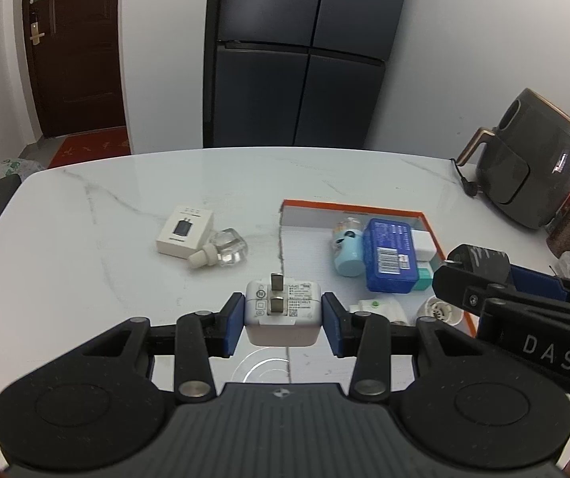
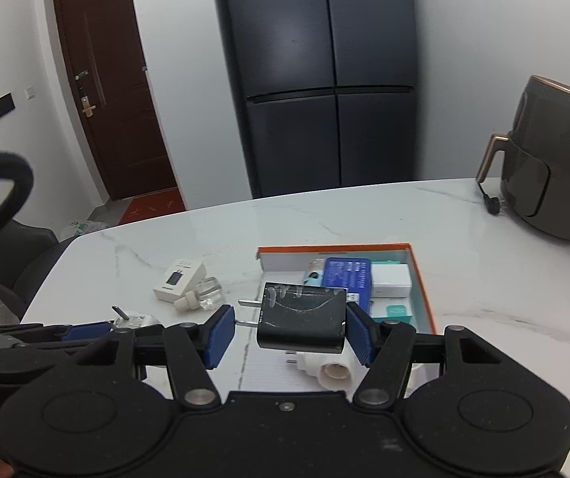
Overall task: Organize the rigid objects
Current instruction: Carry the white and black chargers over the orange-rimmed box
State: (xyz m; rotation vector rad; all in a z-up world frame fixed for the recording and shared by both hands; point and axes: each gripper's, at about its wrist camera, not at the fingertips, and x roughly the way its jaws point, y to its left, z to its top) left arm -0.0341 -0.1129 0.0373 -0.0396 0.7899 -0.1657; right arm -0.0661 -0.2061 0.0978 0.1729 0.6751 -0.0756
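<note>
My left gripper (image 1: 283, 318) is shut on a white plug charger (image 1: 283, 312), prongs up, held above the table just left of the orange-rimmed box (image 1: 348, 204). My right gripper (image 2: 289, 328) is shut on a black plug charger (image 2: 303, 318), prongs pointing left, held over the box's (image 2: 333, 246) near part. The right gripper and black charger (image 1: 480, 259) also show at the right of the left wrist view. In the box lie a blue case (image 1: 390, 255), a light blue bottle (image 1: 346, 245), white and teal packs and a white adapter (image 2: 333, 370).
On the marble table (image 1: 105, 247) left of the box lie a white charger carton (image 1: 184, 231) and a clear glass bottle with a cream cap (image 1: 223, 249). A dark air fryer (image 1: 540, 159) with its cord and some jars stand at the back right. A black chair (image 2: 14, 255) is at the left.
</note>
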